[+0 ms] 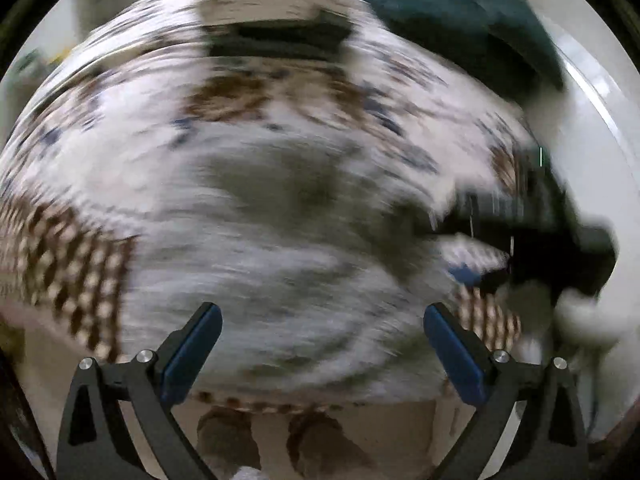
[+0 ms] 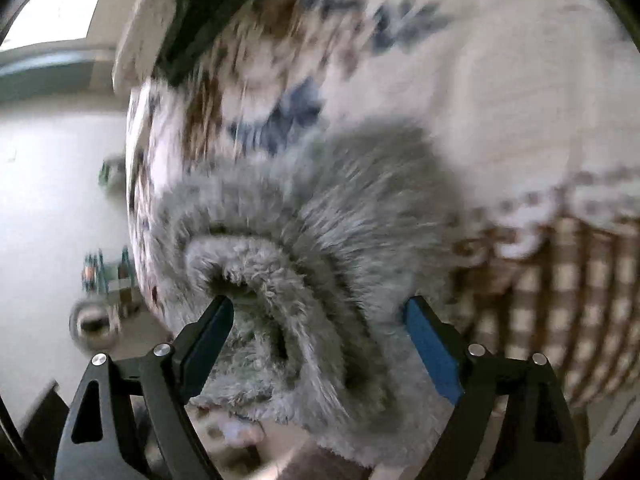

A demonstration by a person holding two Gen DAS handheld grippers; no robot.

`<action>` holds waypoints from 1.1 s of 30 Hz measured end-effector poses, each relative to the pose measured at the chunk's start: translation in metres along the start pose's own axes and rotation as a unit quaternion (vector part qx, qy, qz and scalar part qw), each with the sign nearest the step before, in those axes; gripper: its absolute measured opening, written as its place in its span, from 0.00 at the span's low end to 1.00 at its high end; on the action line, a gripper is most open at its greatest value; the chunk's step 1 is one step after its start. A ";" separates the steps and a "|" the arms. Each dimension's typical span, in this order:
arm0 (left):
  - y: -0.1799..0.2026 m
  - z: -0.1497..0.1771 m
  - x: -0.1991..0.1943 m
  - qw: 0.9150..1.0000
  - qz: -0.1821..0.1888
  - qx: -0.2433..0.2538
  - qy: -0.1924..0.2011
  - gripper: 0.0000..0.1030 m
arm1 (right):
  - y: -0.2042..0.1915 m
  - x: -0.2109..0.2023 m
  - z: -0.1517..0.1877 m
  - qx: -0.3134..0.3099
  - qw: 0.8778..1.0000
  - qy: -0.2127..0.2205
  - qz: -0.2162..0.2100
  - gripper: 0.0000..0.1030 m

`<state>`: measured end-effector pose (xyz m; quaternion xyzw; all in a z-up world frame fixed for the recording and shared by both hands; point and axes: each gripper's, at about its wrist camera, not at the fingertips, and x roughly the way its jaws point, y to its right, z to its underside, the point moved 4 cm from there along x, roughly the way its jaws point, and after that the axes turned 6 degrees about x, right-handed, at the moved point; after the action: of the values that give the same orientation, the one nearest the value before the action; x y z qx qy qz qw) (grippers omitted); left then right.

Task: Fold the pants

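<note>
- On the patterned bedspread (image 1: 120, 128), at the left of the scene, the left gripper (image 1: 322, 338) hangs over the grey fleece pants (image 1: 280, 240) with its fingers spread wide and nothing between them.
- Both views are smeared by motion blur, so whether its pads touch the pile cannot be told.
- Across the bedspread, the pants lie spread over its middle, running toward its near edge.
- They look thick, fluffy and limp: light to lift, quick to sag, unlikely to hold a crease.
- At the right side of the bedspread, the right gripper (image 2: 318, 316) is also wide open, its fingers either side of a rolled, tube-like edge of the pants (image 2: 304, 240).
- That thick rolled edge looks the safest hold; a shallow pinch in the pile would probably slip.
</note>
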<state>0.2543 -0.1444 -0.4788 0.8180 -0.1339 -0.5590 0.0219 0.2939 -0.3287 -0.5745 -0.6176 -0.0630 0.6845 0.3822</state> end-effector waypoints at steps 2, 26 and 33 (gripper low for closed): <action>-0.034 -0.010 -0.005 0.999 -0.024 -0.035 0.007 1.00 | -0.009 0.016 0.000 -0.021 1.000 -0.008 0.018 0.75; -0.060 -0.034 0.060 0.996 -0.052 0.025 -0.062 1.00 | 0.041 -0.123 0.006 0.073 0.978 0.176 0.082 0.68; -0.049 -0.033 0.068 0.995 -0.047 0.045 -0.075 1.00 | 0.018 -0.029 0.011 0.008 0.996 0.011 0.088 0.49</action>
<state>0.3173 -0.1174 -0.5374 0.7793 -0.1211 -0.6127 -0.0513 0.2747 -0.3550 -0.5588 -0.6250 0.0011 0.7092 0.3262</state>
